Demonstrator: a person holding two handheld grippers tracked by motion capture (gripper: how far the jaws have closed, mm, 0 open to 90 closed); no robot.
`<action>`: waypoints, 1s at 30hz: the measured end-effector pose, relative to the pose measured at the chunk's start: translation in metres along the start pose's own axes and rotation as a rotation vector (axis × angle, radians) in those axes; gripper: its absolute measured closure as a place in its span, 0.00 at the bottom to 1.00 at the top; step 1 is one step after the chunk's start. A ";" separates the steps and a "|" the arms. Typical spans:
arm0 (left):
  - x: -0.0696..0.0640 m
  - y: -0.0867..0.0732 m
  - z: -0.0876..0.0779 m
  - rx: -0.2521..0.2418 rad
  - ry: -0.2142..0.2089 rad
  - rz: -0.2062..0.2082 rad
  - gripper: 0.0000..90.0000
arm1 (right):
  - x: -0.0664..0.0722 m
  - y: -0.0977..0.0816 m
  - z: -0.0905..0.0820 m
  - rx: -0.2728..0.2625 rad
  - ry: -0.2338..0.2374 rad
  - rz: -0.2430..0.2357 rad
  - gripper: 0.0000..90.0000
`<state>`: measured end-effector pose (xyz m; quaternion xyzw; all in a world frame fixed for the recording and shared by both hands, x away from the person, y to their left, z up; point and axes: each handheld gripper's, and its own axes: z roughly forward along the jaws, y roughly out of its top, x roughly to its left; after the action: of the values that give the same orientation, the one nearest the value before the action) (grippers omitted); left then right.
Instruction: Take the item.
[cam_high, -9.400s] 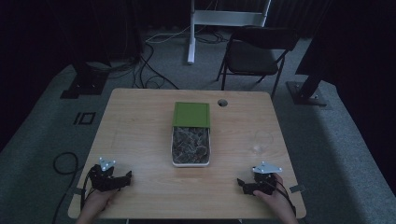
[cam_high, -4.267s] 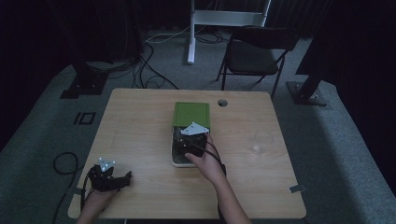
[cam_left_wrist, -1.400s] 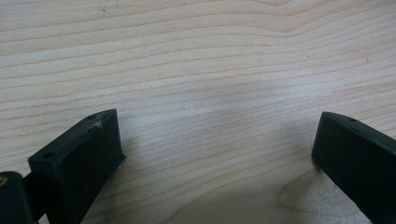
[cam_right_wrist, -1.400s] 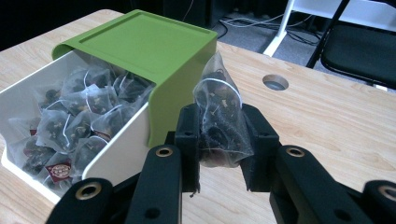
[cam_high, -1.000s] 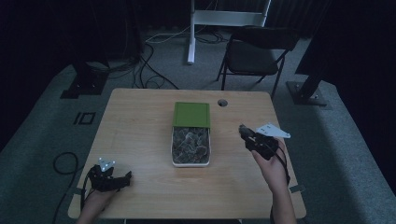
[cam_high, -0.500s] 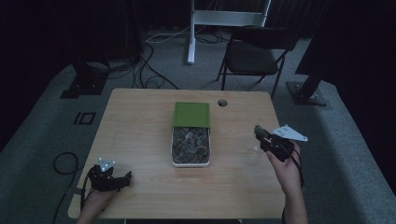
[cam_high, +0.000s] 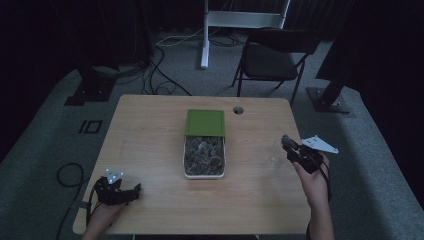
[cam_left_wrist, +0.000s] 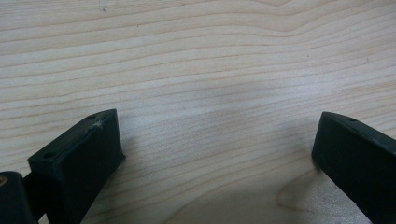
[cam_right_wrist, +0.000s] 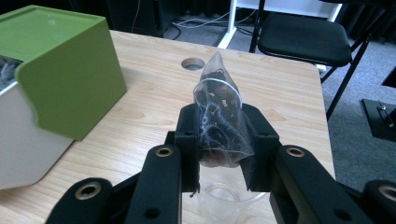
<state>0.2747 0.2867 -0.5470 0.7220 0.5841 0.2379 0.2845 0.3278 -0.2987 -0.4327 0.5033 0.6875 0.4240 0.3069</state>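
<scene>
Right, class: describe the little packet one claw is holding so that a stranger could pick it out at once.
Start at the wooden table, then go right of the green-lidded box to the right claw. Pinched there is a small clear pyramid-shaped bag of dark bits, above a clear cup; the others lie loose in the box.

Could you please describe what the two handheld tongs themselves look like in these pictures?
Both tongs, left and right, are black with two blocky jaws carrying small round holes. Each bears a grey three-cornered plate on top. The right one's linkage arms show brass-ringed pivot holes. A dark cable trails from the right one along the bare forearm.
</scene>
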 end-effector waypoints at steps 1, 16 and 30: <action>0.000 0.000 0.000 0.001 0.000 0.001 0.02 | -0.001 -0.001 0.001 -0.001 0.000 0.004 0.80; 0.000 0.000 0.000 0.000 0.000 0.000 0.02 | -0.011 -0.002 0.012 0.002 -0.009 0.022 0.80; 0.000 0.000 0.000 0.001 0.000 0.000 0.02 | -0.015 0.000 0.021 0.005 -0.004 0.048 0.79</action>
<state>0.2747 0.2867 -0.5470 0.7221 0.5841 0.2378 0.2843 0.3497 -0.3071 -0.4426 0.5213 0.6757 0.4287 0.2967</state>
